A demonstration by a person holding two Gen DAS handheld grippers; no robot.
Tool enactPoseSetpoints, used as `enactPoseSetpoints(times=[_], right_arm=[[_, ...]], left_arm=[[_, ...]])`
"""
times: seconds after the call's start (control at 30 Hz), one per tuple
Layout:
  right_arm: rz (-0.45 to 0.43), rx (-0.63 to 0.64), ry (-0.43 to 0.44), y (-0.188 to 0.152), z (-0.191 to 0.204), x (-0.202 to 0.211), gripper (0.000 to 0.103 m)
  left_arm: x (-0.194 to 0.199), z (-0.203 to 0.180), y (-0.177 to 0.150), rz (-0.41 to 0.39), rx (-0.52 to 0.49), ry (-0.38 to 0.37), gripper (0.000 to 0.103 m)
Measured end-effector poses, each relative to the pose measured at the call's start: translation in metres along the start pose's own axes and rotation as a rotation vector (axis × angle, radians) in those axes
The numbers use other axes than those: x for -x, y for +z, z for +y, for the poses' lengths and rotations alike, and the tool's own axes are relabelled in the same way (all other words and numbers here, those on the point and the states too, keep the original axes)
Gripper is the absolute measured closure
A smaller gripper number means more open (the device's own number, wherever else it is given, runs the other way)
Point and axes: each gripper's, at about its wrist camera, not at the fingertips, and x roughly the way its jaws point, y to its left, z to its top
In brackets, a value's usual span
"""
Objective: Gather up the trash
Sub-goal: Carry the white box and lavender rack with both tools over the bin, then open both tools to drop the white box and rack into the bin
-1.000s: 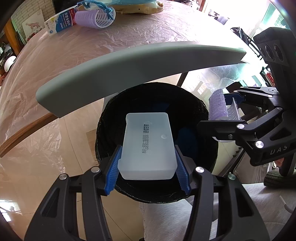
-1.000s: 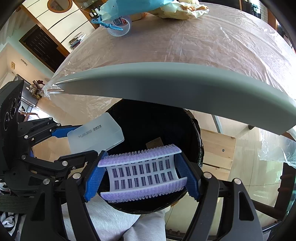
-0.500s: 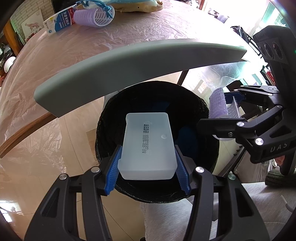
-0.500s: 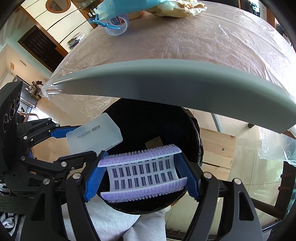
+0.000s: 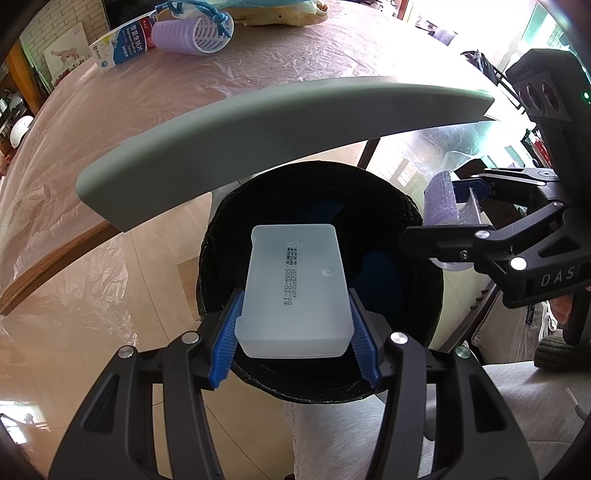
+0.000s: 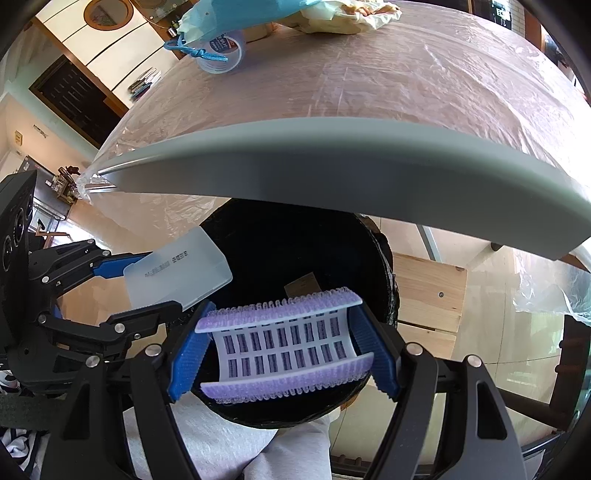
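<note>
My left gripper point(image 5: 293, 328) is shut on a frosted white plastic box point(image 5: 293, 288) and holds it over the open black trash bin point(image 5: 413, 218), below the table edge. My right gripper point(image 6: 282, 349) is shut on a purple hair roller point(image 6: 284, 345) over the same bin point(image 6: 295, 251). The box also shows in the right wrist view point(image 6: 177, 271), and the roller in the left wrist view point(image 5: 439, 199). The bin's grey lid point(image 5: 258, 147) stands open above its mouth.
On the plastic-covered table point(image 5: 110, 129) lie a second purple roller point(image 5: 192, 31), a blue and white carton point(image 5: 125, 50), a small clear cup point(image 6: 221, 55) with blue cord, and a blue and yellow bag point(image 6: 295, 11). A wooden stool point(image 6: 428, 291) stands beside the bin.
Both grippers hold nearly still over the bin with their items. The view has shifted only slightly.
</note>
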Motion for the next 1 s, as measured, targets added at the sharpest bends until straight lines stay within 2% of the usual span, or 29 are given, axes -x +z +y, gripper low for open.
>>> enactPoseSetpoints(times=[0.33,0.4,0.47,0.57,0.73,0.77,0.8,0.9,1.0], right_arm=[[-0.011,-0.017,0.011,0.002,0.001,0.000,0.028],[-0.006,-0.025,0.020,0.002,0.000,0.001,0.027],[-0.013,-0.037,0.013,0.002,-0.001,0.004,0.020],[-0.040,-0.024,0.019,0.001,0.002,0.016,0.020],[-0.149,0.084,-0.018,-0.002,0.018,0.063,0.017],[-0.171,0.097,-0.024,-0.001,0.021,0.071,0.013],[-0.212,0.117,-0.039,0.001,0.024,0.084,0.010],[-0.298,0.136,-0.065,0.017,0.027,0.107,0.006],[-0.362,0.118,-0.061,0.043,0.026,0.117,0.004]], left_arm=[[0.002,0.002,0.000,-0.014,0.001,-0.010,0.048],[0.003,0.005,0.001,-0.018,0.016,-0.020,0.041],[0.006,0.009,0.001,-0.030,0.029,-0.032,0.033],[0.015,0.011,-0.001,-0.047,0.030,-0.038,0.031],[0.048,0.016,-0.005,-0.118,0.026,-0.047,0.031],[0.055,0.017,-0.004,-0.135,0.030,-0.049,0.027],[0.067,0.021,-0.003,-0.169,0.038,-0.048,0.020],[0.092,0.032,0.009,-0.265,0.067,-0.010,0.007],[0.102,0.049,0.028,-0.320,0.108,0.041,0.007]])
